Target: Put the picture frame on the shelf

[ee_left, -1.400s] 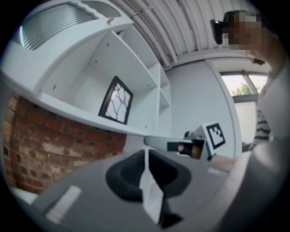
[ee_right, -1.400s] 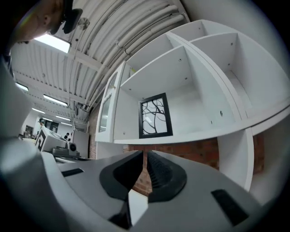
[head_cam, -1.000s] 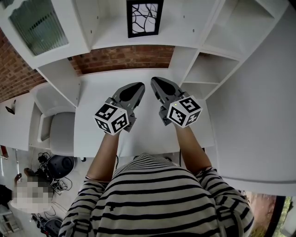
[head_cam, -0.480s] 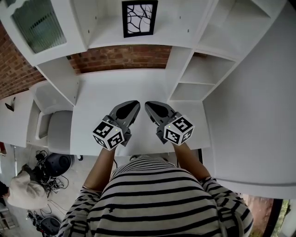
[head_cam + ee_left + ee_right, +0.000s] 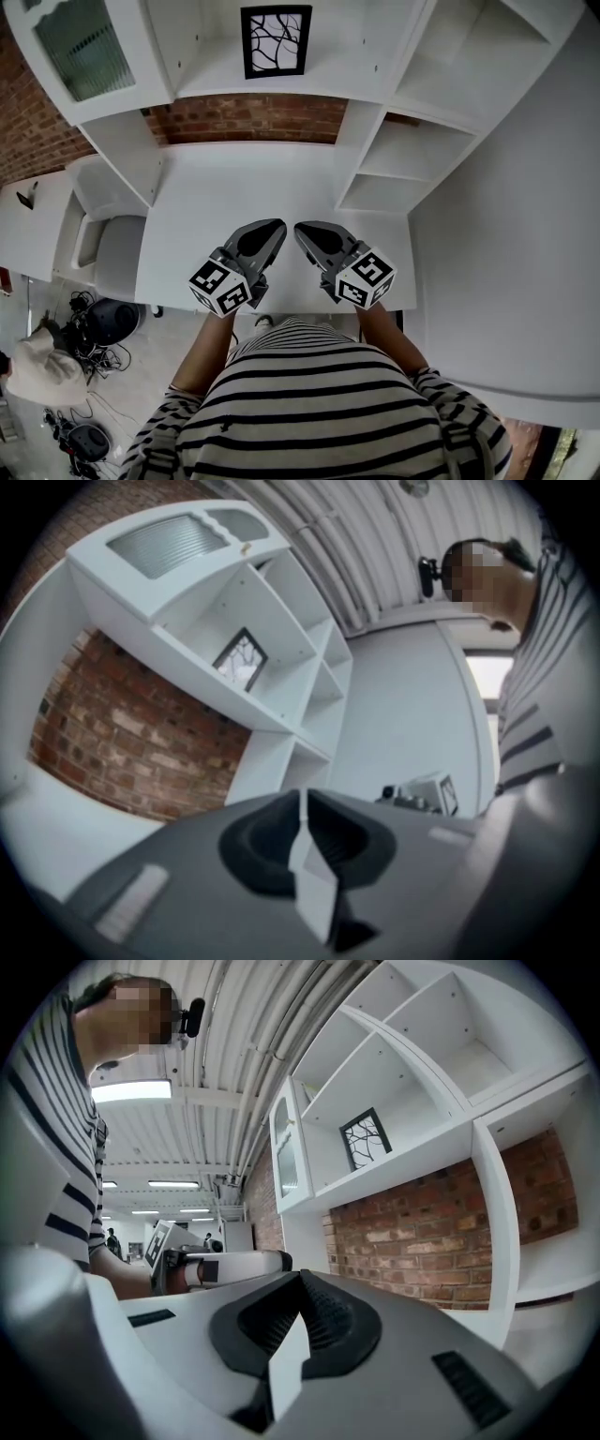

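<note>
One picture frame, with a black border and a white panel crossed by black branching lines, stands upright on the middle shelf of the white shelf unit, above a strip of brick wall. It is well apart from both tools, up and beyond their tips and roughly on the line between them.

Count: one frame, two grippers, one marker cube on each.

- Left gripper: jaws brought together, nothing between them. It is held over the near part of the white desk.
- Right gripper: jaws likewise together, nothing gripped. It is just beside the left one, with the tips angled toward each other but not touching.

Compartments: the frame is the only item seen in its bay. A glass-fronted cabinet sits to the left of that bay — what lies behind its ribbed pane cannot be made out. Stepped open compartments rise at the right.
</note>
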The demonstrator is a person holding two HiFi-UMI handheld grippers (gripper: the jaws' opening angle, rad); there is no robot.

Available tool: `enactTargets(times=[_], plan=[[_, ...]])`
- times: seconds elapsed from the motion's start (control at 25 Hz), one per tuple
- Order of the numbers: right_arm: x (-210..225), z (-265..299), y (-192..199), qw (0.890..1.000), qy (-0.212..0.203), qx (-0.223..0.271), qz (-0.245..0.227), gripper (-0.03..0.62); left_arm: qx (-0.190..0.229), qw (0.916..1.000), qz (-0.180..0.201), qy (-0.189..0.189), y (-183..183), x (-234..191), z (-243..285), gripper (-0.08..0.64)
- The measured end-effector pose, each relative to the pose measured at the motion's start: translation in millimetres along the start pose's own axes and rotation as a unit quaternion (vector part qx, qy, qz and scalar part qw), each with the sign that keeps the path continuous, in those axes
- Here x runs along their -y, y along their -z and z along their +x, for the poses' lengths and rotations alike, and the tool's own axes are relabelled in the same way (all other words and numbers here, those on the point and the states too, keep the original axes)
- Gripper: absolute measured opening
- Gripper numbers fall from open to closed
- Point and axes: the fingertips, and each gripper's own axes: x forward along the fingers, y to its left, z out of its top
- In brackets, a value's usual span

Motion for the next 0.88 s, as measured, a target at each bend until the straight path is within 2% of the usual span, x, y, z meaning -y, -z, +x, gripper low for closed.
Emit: enactTargets(times=[0.12, 0.88], plan=[[2, -11, -2, 1.000, -0.006, -0.010, -0.016, 0.007, 0.002, 1.0000, 0.003, -0.004, 1, 11, 9, 0.028], [20, -82, -7, 0.999, -0.049, 0.000, -0.002, 0.006, 0.006, 0.9996, 0.008, -0.025, 24, 71, 54, 0.028]])
